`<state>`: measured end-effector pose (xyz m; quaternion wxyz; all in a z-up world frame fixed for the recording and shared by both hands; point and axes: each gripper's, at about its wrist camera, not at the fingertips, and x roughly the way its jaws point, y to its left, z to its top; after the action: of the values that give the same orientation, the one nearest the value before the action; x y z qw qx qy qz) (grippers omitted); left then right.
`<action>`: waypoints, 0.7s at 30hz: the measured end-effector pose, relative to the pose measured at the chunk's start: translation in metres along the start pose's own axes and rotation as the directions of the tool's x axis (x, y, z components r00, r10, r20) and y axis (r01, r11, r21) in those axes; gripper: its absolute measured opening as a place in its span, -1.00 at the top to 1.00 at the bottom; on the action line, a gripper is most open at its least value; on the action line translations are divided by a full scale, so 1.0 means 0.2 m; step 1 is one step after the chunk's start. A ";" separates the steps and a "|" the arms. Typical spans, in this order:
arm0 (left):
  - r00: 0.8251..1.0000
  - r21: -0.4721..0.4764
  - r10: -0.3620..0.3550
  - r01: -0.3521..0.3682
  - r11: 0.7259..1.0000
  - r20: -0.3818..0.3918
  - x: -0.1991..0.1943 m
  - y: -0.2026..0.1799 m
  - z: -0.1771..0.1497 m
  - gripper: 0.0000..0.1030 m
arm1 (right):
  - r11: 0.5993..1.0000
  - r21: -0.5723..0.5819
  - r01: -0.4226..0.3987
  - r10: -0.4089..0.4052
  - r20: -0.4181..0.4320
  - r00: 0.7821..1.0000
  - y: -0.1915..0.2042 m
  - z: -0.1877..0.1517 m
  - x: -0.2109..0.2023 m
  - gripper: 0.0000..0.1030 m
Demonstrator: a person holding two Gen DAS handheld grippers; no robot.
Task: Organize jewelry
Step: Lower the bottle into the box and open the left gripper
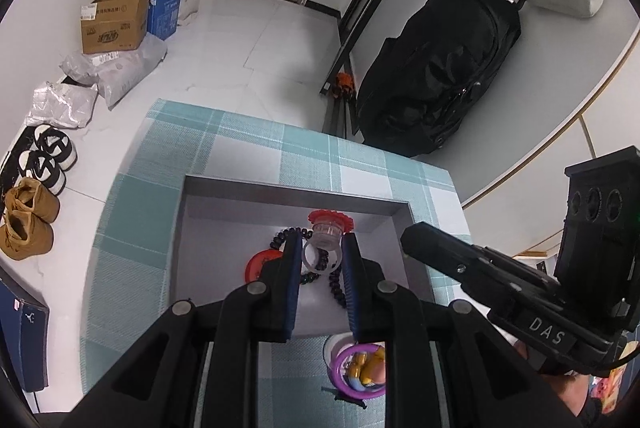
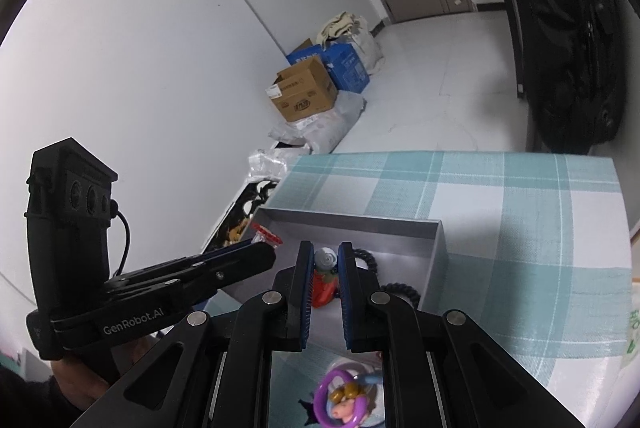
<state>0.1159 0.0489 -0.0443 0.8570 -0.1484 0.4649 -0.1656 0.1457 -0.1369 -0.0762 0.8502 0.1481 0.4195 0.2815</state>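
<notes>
Left wrist view: the left gripper is clamped on a clear plastic ring topped by a red flower, held above the grey tray. A black bead bracelet and an orange disc lie inside the tray. The right gripper, its fingers slightly apart, hovers over the tray without gripping anything. A purple ring lies on the checked desk in front of the tray.

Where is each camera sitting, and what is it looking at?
Left wrist: sits on the left tongs, looking down into the gray tray; a clear ring sits between its fingers, right tongs alongside.
Right wrist: sits on the right tongs, facing the same gray tray; left tongs show.
Shared: tray, black bead bracelet, checked cloth.
</notes>
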 end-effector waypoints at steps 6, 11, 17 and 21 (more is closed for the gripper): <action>1.000 -0.007 -0.002 0.001 1.000 -0.025 0.04 -0.01 0.01 0.71 | 0.999 0.038 0.000 0.001 -0.026 1.000 -0.05 -0.01 0.02 0.78; 0.999 -0.004 0.002 -0.002 1.000 -0.039 0.07 -0.01 0.00 0.71 | 0.999 0.053 -0.003 0.005 -0.033 0.999 -0.06 -0.02 0.02 0.78; 0.999 -0.021 0.001 -0.002 1.000 -0.055 0.10 0.00 0.01 0.71 | 0.996 0.088 -0.011 0.015 -0.044 0.999 -0.09 -0.02 0.05 0.77; 0.997 -0.054 0.001 -0.006 0.999 -0.076 0.13 0.02 0.01 0.70 | 0.994 0.108 -0.008 0.012 -0.035 0.999 -0.11 -0.01 0.05 0.72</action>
<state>0.1311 0.0427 -0.0644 0.8347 -0.1644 0.5017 -0.1569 0.1557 -0.1484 -0.0940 0.8320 0.1909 0.4482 0.2654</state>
